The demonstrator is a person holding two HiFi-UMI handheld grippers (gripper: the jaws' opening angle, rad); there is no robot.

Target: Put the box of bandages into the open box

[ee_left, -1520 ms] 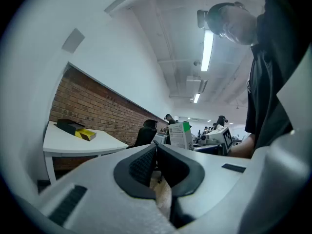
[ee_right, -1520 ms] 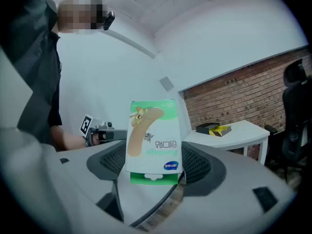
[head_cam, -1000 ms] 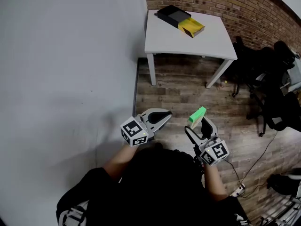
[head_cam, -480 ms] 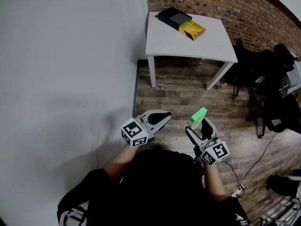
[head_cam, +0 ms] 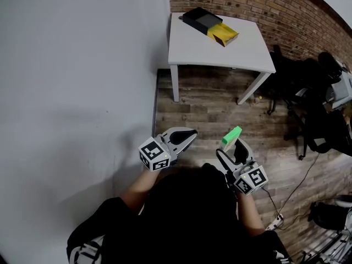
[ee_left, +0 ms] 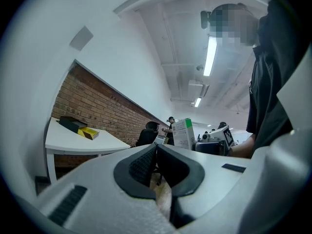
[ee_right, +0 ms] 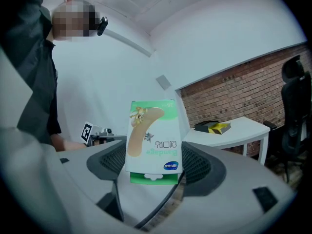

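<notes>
My right gripper (head_cam: 235, 145) is shut on the green and white box of bandages (head_cam: 231, 136), held above the wooden floor in front of the person. In the right gripper view the box of bandages (ee_right: 154, 141) stands upright between the jaws of that gripper (ee_right: 155, 164). My left gripper (head_cam: 187, 136) is shut with nothing in it; its closed jaws fill the left gripper view around the gripper's tip (ee_left: 155, 161). The open box (head_cam: 211, 26), black with a yellow drawer pulled out, lies on the white table (head_cam: 193, 47) far ahead by the brick wall.
A white wall (head_cam: 77, 92) runs along the left. Black office chairs (head_cam: 322, 109) and cables (head_cam: 297, 186) crowd the right side. The open box (ee_right: 212, 127) and table (ee_right: 229, 133) show far off in the right gripper view.
The view has shifted slightly; the table sits a little farther left and up in the frame. Both grippers keep their pose and the bandage box stays held.
</notes>
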